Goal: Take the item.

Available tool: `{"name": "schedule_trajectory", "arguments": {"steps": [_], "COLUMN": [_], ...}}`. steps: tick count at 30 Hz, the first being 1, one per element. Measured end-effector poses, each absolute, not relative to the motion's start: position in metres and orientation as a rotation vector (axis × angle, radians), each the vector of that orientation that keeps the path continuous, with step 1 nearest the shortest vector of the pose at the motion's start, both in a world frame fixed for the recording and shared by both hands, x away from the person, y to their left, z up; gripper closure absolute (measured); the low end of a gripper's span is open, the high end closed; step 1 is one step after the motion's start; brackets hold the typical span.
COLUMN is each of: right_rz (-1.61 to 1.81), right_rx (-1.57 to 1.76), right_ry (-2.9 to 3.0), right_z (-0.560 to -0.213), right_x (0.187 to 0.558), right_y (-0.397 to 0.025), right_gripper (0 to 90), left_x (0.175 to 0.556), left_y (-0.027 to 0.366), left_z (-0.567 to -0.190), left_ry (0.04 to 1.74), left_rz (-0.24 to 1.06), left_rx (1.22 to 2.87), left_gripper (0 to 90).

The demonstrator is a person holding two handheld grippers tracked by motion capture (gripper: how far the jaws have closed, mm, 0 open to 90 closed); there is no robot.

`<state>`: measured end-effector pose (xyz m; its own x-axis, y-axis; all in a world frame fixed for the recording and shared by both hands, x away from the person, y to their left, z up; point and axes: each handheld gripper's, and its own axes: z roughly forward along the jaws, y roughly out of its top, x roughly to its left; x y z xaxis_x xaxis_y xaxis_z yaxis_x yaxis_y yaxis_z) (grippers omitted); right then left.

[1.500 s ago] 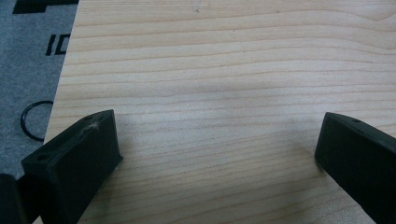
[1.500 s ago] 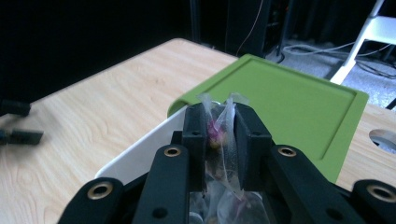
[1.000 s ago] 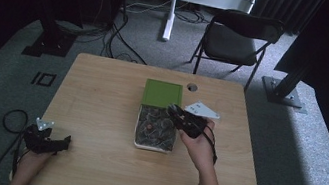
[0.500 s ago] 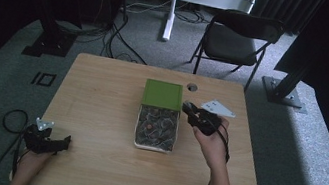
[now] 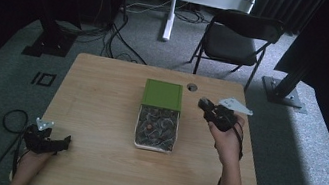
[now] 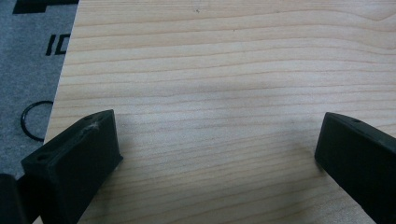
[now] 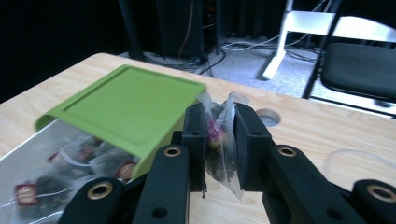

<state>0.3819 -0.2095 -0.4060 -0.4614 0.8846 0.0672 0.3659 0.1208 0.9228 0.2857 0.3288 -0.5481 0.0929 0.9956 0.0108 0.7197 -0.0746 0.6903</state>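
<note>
The right tool [image 7: 219,135] has come away from the open box [image 5: 158,122] over the last second and now hangs to its right above the worktop [image 5: 101,92], jaws pinched on a clear tea bag [image 7: 218,140] — what looks like dried flowers inside, though the mesh blurs it. One bag is out, so setting it down likely comes next. The left tool [image 5: 45,141] rests at the near-left corner — jaws wide apart, holding nothing.

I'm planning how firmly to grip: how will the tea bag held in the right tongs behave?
The tea bag in the right tongs looks like thin clear mesh, creased where pinched, so probably floppy and easily crushed. It likely weighs very little, holding only loose dried bits. Its smooth film might slip, so hold gently but fully closed.
</note>
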Motion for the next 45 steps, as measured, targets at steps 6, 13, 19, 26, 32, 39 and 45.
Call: {"name": "schedule_trajectory", "arguments": {"steps": [6,13,19,26,32,39,45], "right_rz": [1.317,1.301,1.287,1.266,1.243,1.217,1.183], "right_rx": [1.245,1.284,1.309,1.34,1.361,1.405,1.443], "right_ry": [1.863,1.84,1.816,1.785,1.773,1.755,1.753], "right_z": [-0.406,-0.407,-0.406,-0.403,-0.402,-0.407,-0.414], "right_x": [0.388,0.398,0.404,0.414,0.421,0.428,0.436], "right_y": [-0.22,-0.231,-0.24,-0.252,-0.26,-0.27,-0.277], "right_gripper": [77.0,77.0,77.0,77.0,77.0,77.0,77.0], "left_x": [0.286,0.286,0.286,0.286,0.286,0.286,0.286], "left_y": [0.329,0.329,0.329,0.329,0.329,0.329,0.329], "left_z": [-0.548,-0.548,-0.548,-0.548,-0.548,-0.548,-0.548], "left_ry": [1.679,1.679,1.68,1.68,1.679,1.679,1.68], "left_rz": [0.683,0.684,0.684,0.684,0.684,0.684,0.684], "left_rx": [1.855,1.853,1.853,1.853,1.854,1.853,1.854], "left_gripper": [0.3,0.3,0.3,0.3,0.3,0.3,0.3]}}
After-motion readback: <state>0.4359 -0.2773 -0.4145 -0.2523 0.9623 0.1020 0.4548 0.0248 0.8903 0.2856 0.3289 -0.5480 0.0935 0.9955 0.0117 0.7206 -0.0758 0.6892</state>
